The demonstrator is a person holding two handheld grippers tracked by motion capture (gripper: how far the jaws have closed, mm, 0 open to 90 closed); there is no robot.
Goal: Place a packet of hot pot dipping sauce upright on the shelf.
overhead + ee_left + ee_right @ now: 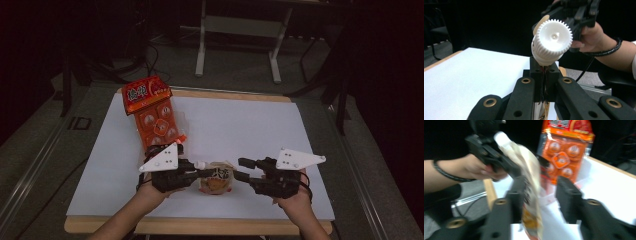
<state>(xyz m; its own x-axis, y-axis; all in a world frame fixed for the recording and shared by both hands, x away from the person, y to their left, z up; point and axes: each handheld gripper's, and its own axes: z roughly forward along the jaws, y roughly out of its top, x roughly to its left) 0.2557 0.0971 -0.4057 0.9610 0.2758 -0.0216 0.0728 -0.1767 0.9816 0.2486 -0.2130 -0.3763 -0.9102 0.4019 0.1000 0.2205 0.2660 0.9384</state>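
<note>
- The orange multipack (152,112) carries large pale characters on its red header card, too small and blurred in the high view to read.
- The small pouch (218,178) shows a dark character on its face, blurred; no reading possible.

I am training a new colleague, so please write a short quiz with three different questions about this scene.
1. True or false: the left gripper is shut on the spouted pouch.
2. What colour is the pouch's ribbed cap?
3. Where is the orange snack pack? A) on the floor B) on the white table, beyond the left gripper C) in the right gripper

Key: 1 true; 2 white; 3 B.
</note>
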